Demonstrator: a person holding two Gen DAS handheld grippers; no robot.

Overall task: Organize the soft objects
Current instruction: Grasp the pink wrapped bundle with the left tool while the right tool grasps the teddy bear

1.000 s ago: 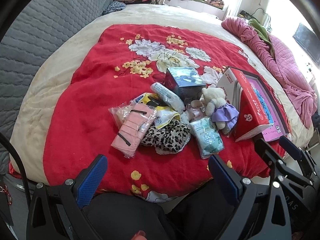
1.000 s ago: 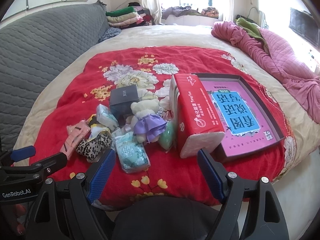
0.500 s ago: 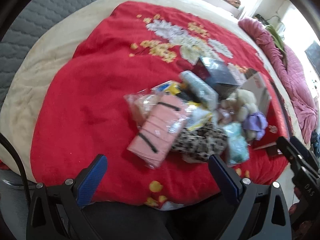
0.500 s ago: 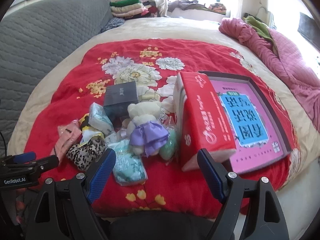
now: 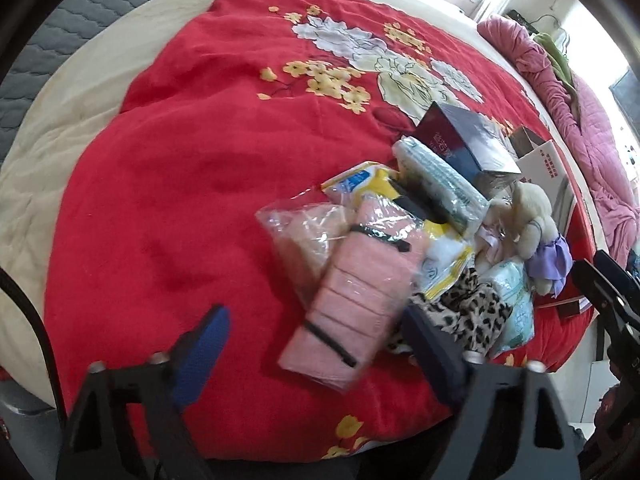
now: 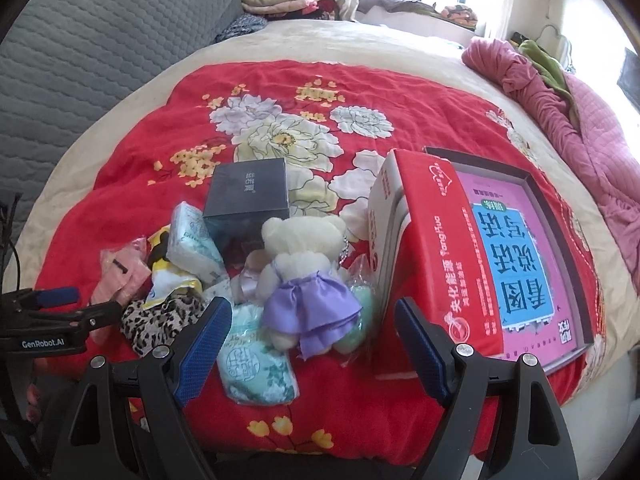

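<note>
Now the left tool (image 5: 316, 354) is closing over the pink pack (image 5: 360, 292) on the bed (image 5: 180, 160), gripping nothing yet. It should pinch the middle. The right tool (image 6: 312, 344) waits open.

Soft stuff piled on red floral blanket (image 6: 160, 168): pink bagged cloth (image 5: 360, 296) lying flat at left, leopard-print fabric (image 5: 468, 316) just beside it. Cream teddy bear (image 6: 304, 264) w/ purple skirt sits upright, back to camera, mint tissue packs (image 6: 256, 364) in front & left.
</note>
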